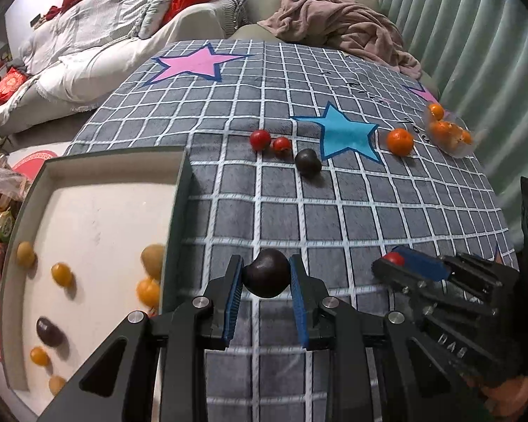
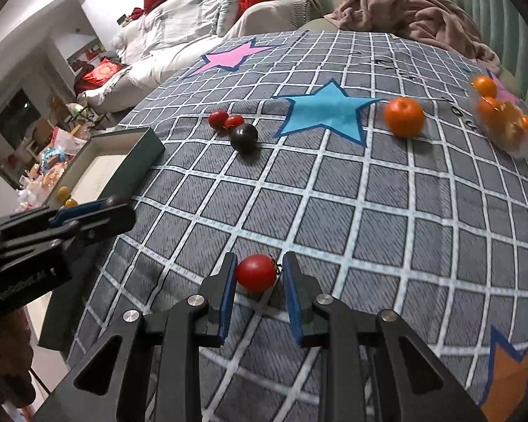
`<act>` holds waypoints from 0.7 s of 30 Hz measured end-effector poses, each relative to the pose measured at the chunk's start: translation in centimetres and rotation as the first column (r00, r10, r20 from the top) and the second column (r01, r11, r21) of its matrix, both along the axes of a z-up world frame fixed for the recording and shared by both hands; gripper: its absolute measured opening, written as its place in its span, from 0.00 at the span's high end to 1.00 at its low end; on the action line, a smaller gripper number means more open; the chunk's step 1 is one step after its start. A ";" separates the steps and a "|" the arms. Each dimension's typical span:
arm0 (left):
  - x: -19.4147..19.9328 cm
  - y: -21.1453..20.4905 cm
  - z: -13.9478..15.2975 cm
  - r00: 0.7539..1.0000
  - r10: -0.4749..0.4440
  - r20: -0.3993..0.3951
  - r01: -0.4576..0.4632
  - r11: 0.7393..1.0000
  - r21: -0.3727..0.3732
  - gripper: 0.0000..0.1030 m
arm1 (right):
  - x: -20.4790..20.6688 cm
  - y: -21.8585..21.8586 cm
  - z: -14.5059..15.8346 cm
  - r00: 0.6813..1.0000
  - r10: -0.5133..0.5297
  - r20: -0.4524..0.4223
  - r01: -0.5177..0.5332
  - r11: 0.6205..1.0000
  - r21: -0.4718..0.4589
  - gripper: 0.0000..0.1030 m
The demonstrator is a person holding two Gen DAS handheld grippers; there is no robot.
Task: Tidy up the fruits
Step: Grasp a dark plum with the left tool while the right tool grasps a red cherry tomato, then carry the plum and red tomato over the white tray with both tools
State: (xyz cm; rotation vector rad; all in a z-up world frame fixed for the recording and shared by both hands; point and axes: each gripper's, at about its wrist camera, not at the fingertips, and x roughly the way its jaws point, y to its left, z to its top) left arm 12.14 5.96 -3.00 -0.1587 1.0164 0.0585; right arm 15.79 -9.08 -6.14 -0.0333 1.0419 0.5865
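Now I have fruit in both grippers. The left gripper (image 1: 266,276) has its jaws closed on a dark plum (image 1: 266,274), pads pressing on either flank, and the fruit hangs just right of the open box (image 1: 179,190), close to its dark near wall. The right gripper (image 2: 260,276) has its jaws drawn in round a red cherry tomato (image 2: 257,273); the left pad touches it, the right pad sits at its stem side with perhaps a sliver of gap, so I judge it gripped but cannot be certain. That tomato is further right of the box, beyond the plum.

What the next move turns on: the box lies to the left of both loads, and my left hand is plainly the nearer, with only the wall to clear. The plum is roundish, so its axis hardly matters.

Well beyond the box on the checked blanket (image 1: 334,211) wait two more tomatoes (image 1: 260,139), another plum (image 1: 308,162) and a mandarin (image 1: 400,141).
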 end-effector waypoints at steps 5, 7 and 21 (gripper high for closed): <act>-1.3 1.1 0.5 1.000 0.028 0.006 -0.028 1.000 -0.005 0.73 | -0.6 0.1 1.3 1.000 -0.002 -0.003 0.002 1.000 0.019 0.72; -1.8 1.4 0.7 0.999 0.035 0.011 -0.034 0.999 -0.005 0.73 | -0.8 0.4 1.9 1.000 0.000 -0.003 0.000 1.000 0.029 0.72; -3.9 6.1 1.5 0.993 0.109 0.042 -0.108 0.994 -0.020 0.73 | -2.1 5.8 4.9 0.996 0.084 0.023 -0.084 0.996 0.029 0.72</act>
